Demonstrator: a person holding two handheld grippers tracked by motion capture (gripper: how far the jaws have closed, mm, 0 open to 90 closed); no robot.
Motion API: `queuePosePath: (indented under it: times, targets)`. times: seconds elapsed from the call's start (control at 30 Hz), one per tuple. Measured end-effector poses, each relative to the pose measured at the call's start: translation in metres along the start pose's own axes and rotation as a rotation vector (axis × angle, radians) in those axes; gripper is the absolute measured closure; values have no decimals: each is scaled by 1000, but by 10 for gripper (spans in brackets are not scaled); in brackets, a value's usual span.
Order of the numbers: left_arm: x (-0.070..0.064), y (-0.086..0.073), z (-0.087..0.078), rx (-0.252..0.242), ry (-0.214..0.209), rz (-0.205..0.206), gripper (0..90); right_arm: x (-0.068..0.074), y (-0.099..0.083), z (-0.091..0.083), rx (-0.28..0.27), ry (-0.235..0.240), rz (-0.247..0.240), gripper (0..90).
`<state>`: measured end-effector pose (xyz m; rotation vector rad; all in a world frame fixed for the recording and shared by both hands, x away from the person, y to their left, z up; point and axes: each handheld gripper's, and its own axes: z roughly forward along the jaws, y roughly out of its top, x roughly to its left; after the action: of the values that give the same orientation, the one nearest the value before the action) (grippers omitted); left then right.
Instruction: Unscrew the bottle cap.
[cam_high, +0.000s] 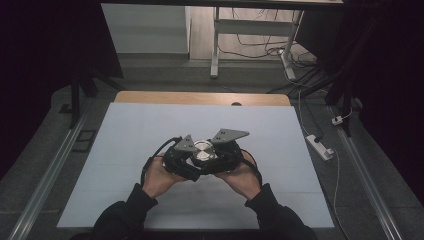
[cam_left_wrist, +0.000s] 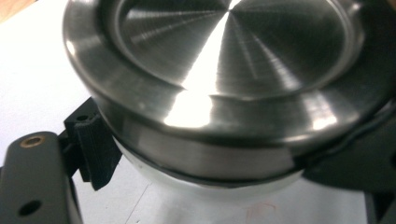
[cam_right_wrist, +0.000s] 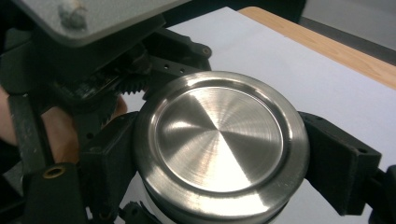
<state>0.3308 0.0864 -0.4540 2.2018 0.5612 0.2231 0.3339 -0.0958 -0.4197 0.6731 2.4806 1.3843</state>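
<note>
We have the round steel lid (cam_high: 204, 151) caught between both tools near the middle of the white table (cam_high: 125, 150), so the grasp looks done; whether the lid is to come off or go on, we judge that turn or lift is yet to be made. The right gripper (cam_right_wrist: 219, 154) closes on the lid's rim, jaws at nine and three o'clock of its view. The left gripper (cam_left_wrist: 196, 154) presses a jaw at eight o'clock under the rim; we take it as clamped too. A pale body shows beneath the lid.
</note>
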Motion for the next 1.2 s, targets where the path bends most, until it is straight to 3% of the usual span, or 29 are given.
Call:
queuePosePath:
  times: [0.17,0.33,0.37,0.4,0.57,0.67,0.73,0.87,0.9,0.93,0.97,1.0,1.2]
  targets:
    - [2,1,-6,-1,-64,46,156,-4,2,-4,-3,86,-33,179]
    - [2,1,-9,-22,-144,72,156,-13,4,-8,0,223,-73,179]
    - [2,1,-9,-22,-144,72,156,-13,4,-8,0,223,-73,179]
    - [1,1,-10,-29,-169,81,156,-17,4,-10,-6,278,-94,179]
    - [-2,2,-8,-21,-206,115,156,-27,2,-11,-11,407,-154,179]
    - [-2,2,-6,-14,-197,109,156,-31,-1,-10,-11,443,-155,175]
    - [-1,2,-6,-8,-167,98,156,-32,-2,-10,-18,421,-123,138]
    - [1,1,-6,0,-94,58,156,-30,1,-11,-34,327,-49,50]
    - [1,1,-6,0,-94,58,156,-30,1,-11,-34,327,-49,50]
    - [2,0,-5,2,-75,50,156,-29,1,-11,-35,297,-33,38]
    - [2,0,-5,4,-55,37,156,-27,3,-11,-25,219,-7,37]
    - [2,0,-3,0,-30,11,156,-25,3,-11,-19,188,-3,37]
    - [-2,1,0,-1,41,-32,156,-10,4,-5,-6,57,-1,83]
